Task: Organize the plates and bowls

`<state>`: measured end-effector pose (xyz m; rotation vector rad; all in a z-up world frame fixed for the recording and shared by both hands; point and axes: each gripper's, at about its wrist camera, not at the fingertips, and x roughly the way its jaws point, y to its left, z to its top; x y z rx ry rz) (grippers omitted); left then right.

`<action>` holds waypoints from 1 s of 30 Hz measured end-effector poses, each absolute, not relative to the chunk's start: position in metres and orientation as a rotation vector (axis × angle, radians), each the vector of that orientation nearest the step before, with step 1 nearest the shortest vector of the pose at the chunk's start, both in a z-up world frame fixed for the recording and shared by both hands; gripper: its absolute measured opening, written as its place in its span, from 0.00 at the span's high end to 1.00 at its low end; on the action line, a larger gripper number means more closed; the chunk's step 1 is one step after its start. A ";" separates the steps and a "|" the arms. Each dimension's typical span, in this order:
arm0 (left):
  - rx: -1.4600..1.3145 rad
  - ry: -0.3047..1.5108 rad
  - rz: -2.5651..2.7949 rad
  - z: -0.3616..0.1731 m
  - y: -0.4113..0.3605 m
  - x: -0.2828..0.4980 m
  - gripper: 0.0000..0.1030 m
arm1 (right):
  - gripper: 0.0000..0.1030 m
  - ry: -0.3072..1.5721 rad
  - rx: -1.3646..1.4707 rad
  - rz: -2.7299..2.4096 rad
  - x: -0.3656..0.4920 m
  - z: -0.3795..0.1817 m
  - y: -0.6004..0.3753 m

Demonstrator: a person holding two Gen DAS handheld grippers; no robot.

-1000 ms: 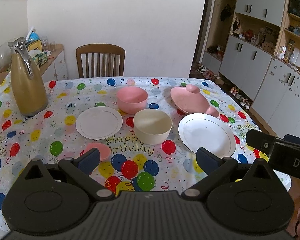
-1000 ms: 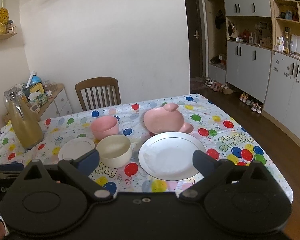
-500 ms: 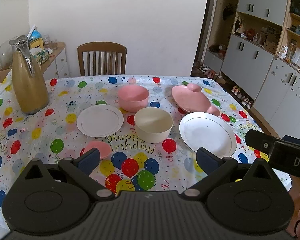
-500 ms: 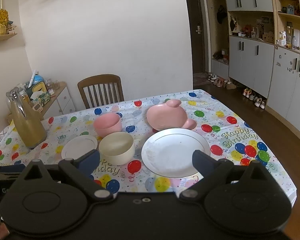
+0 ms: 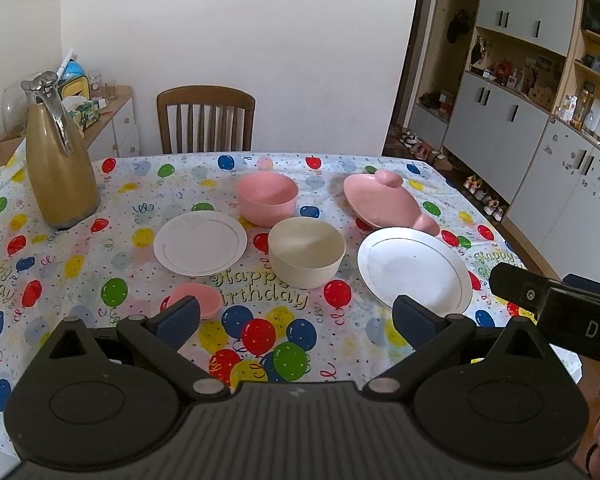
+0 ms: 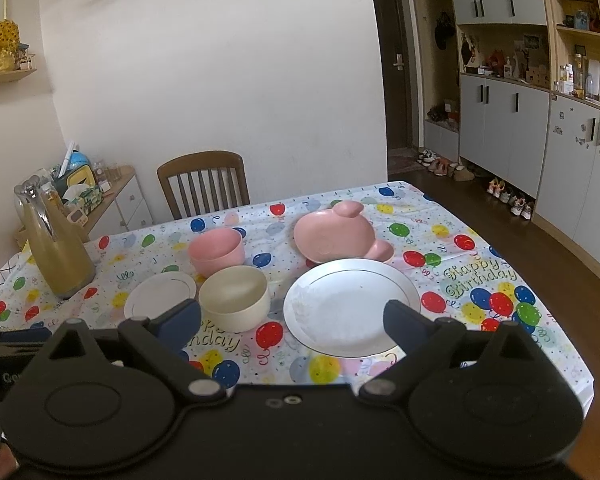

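Balloon-print tablecloth (image 5: 80,248) over dining table, cream bowl (image 5: 306,250) between small white plate (image 5: 200,242) and large white plate (image 5: 414,270), pink bowl (image 5: 266,198) behind, left gripper (image 5: 296,316) and right gripper (image 6: 292,318) both spread apart, holding nothing.

Large white plate (image 5: 414,270) with thin rim line, flat, right of centre; small white plate (image 5: 200,242) flat, left of centre; cream bowl (image 5: 307,251) upright between them; pink bowl (image 5: 267,198) upright just behind cream bowl; pink bear-shaped dish (image 5: 382,202) tilted, upper right, behind large plate; small pink saucer (image 5: 198,298) lower left, partly hidden
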<state>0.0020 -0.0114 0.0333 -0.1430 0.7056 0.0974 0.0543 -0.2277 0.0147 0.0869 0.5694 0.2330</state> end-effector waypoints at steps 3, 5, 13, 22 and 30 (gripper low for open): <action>-0.144 0.705 0.098 0.034 -0.012 0.002 0.00 | 0.05 0.569 0.089 0.233 0.054 0.014 -0.228; -0.145 0.706 0.097 0.034 -0.012 0.002 0.00 | 0.05 0.570 0.088 0.232 0.054 0.014 -0.228; -0.153 0.708 0.092 0.034 -0.018 0.012 0.00 | 0.05 0.576 0.089 0.242 0.061 0.013 -0.232; -0.170 0.718 0.115 0.020 -0.029 0.050 0.00 | 0.06 0.599 0.070 0.271 0.094 0.002 -0.247; -0.201 0.754 0.155 -0.001 -0.043 0.094 0.00 | 0.06 0.625 0.042 0.325 0.146 -0.017 -0.266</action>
